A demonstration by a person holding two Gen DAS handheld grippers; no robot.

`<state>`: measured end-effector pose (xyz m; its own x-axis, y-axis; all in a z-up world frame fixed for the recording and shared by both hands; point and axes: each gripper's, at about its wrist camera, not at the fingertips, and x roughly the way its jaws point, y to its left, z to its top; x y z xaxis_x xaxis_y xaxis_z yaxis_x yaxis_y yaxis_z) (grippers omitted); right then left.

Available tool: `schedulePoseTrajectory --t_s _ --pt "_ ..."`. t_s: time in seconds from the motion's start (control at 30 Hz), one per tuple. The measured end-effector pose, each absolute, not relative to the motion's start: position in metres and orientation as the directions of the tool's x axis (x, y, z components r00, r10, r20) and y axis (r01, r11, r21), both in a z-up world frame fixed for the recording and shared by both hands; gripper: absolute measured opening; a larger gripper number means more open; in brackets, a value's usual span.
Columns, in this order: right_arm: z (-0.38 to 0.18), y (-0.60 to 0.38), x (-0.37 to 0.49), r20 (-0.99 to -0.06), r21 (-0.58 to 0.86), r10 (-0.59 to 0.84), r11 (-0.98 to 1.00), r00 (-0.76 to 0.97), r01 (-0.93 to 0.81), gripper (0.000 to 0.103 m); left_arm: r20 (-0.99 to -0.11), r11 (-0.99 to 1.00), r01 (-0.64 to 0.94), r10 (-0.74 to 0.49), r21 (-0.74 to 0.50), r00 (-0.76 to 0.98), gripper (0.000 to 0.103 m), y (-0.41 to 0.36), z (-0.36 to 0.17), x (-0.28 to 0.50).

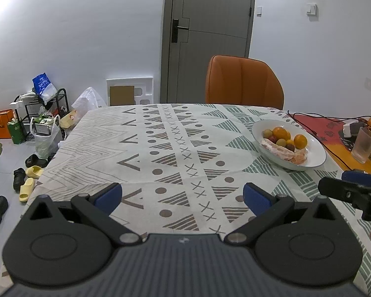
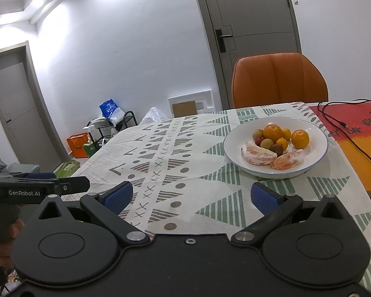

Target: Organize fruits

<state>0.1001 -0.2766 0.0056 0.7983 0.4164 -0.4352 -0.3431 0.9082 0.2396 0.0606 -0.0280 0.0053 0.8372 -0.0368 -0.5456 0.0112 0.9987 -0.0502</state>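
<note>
Both grippers hover wide apart and empty over the patterned tablecloth.

The left gripper [image 1: 182, 195] and the right gripper [image 2: 190, 195] each spread their blue pads [image 2: 118, 196] fully, holding nothing. In the right wrist view the white bowl [image 2: 319, 158] sits on the tablecloth [image 2: 160, 153] at about one o'clock, holding oranges [image 2: 300, 138], small round fruits [image 2: 267, 143] and peeled citrus segments [image 2: 258, 157]. Beyond it, at twelve o'clock, stands an orange chair [image 2: 279, 79].

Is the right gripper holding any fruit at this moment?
No: the right gripper stands open and empty above the tablecloth, and all fruit lies in the white bowl.
</note>
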Motion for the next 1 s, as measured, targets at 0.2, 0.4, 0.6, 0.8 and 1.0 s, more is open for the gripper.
schedulePoseTrajectory --t_s 0.2,0.4,0.6,0.8,1.0 --pt "0.005 -0.278 0.101 -0.434 0.242 0.414 0.909 0.8 -0.339 0.103 -0.547 0.999 0.012 -0.038 -0.051 0.836 0.103 -0.029 0.006 0.06" --pt "0.005 -0.28 0.1 -0.435 0.242 0.41 0.911 0.802 -0.334 0.103 -0.544 0.999 0.016 -0.042 -0.052 0.838 0.103 -0.031 0.007 0.06" --pt "0.005 -0.28 0.1 -0.435 0.239 0.406 0.912 0.804 -0.332 0.103 -0.547 0.998 0.022 -0.048 -0.053 0.836 0.103 -0.033 0.007 0.062" --pt "0.005 -0.281 0.1 -0.436 0.239 0.4 0.915 0.806 -0.325 0.103 -0.549 0.998 0.033 -0.052 -0.044 0.834 0.103 -0.037 0.005 0.064" --pt "0.003 -0.286 0.101 -0.44 0.244 0.391 0.918 0.808 -0.312 0.103 -0.553 0.998 0.046 -0.056 -0.033 0.831 0.103 -0.041 0.003 0.067"
